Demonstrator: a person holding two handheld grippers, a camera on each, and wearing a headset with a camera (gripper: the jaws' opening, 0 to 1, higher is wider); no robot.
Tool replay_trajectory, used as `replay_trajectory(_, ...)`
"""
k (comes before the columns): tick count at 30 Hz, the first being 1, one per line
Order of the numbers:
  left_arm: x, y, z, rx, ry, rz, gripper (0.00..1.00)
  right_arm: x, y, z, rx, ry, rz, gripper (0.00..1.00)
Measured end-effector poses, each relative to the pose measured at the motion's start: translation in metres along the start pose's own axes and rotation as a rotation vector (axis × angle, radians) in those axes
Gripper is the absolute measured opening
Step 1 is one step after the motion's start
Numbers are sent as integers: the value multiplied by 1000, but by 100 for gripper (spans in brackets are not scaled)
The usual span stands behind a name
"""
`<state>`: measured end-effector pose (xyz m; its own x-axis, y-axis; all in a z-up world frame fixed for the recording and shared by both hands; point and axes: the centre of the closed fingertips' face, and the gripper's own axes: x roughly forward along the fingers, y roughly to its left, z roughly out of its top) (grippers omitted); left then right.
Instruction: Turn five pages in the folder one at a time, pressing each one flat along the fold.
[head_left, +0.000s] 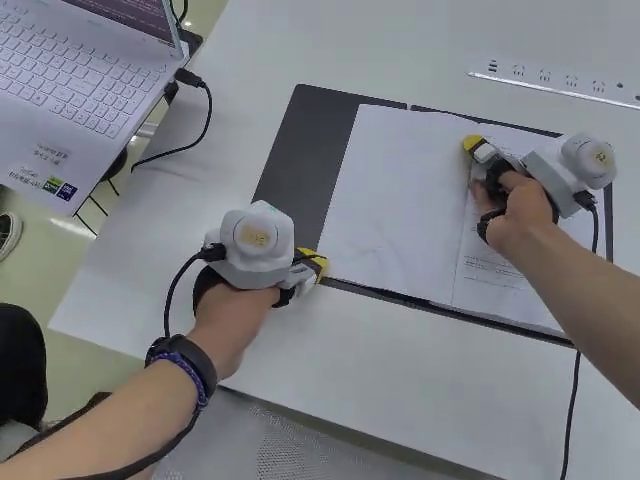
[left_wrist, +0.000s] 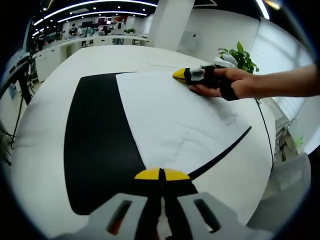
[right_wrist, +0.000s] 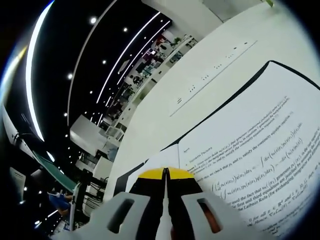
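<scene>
Counting first: two grippers, one black folder (head_left: 300, 150) lying open on the white table (head_left: 400, 390), two page faces, one laptop (head_left: 80, 70) and one power strip (head_left: 555, 85). The left gripper (head_left: 308, 266) rests at the folder's near edge. Its yellow tips are pressed together with nothing between them, on the black inner cover just beside the near corner of the turned page (head_left: 400, 200). The right gripper (head_left: 478, 150) sits across the folder from it, on the fold near the far edge of the sheets. Its jaws are likewise closed tight, tips down against the paper.

Between the two grippers the turned page lies blank side up. On the outer side of the right gripper lies the printed page (head_left: 500, 275), which carries lines of formulas in the right gripper view. A broad strip of bare black cover runs ahead of the left gripper, alongside the turned page, and bare table surrounds the folder on all sides. The laptop stands well apart on the left gripper's outer side, and the power strip lies well beyond the right gripper.

The hand (head_left: 520, 210) holding the right gripper covers part of the fold, so how flat the paper lies there cannot be told. The laptop is cut off by the frame edge. From the head view the print is too small to read.
</scene>
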<state>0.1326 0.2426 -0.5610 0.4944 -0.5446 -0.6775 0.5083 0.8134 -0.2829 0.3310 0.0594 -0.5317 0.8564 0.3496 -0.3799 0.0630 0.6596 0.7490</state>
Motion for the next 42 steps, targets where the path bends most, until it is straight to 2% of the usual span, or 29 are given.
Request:
replay_trajectory(9, 0, 0, 0, -8, -2, 1, 0, 13, -7, 11, 38, -35, -1, 0)
replay_trajectory(11, 0, 0, 0, -13, -1, 3, 0, 19, -9, 17, 107, -62, 5, 0)
replay_trajectory(14, 0, 0, 0, -23, 4, 5, 0, 28, -17, 24, 119, -66, 7, 0)
replay_trajectory(22, 0, 0, 0, -26, 1, 4, 0, 38, -22, 24, 43, -42, 7, 0)
replay_trajectory(25, -1, 0, 0, -28, -1, 1, 0, 32, -19, 16, -3, -12, 33, 0)
replay_trajectory(30, -1, 0, 0, -30, -4, 2, 0, 16, -12, 4, -48, 8, 64, 0)
replay_trajectory(34, -1, 0, 0, -29, -7, 2, 0, 10, -12, -1, -52, 13, 72, 0)
replay_trajectory(42, -1, 0, 0, -27, -9, 3, 0, -15, 4, -16, -63, 17, 84, 0)
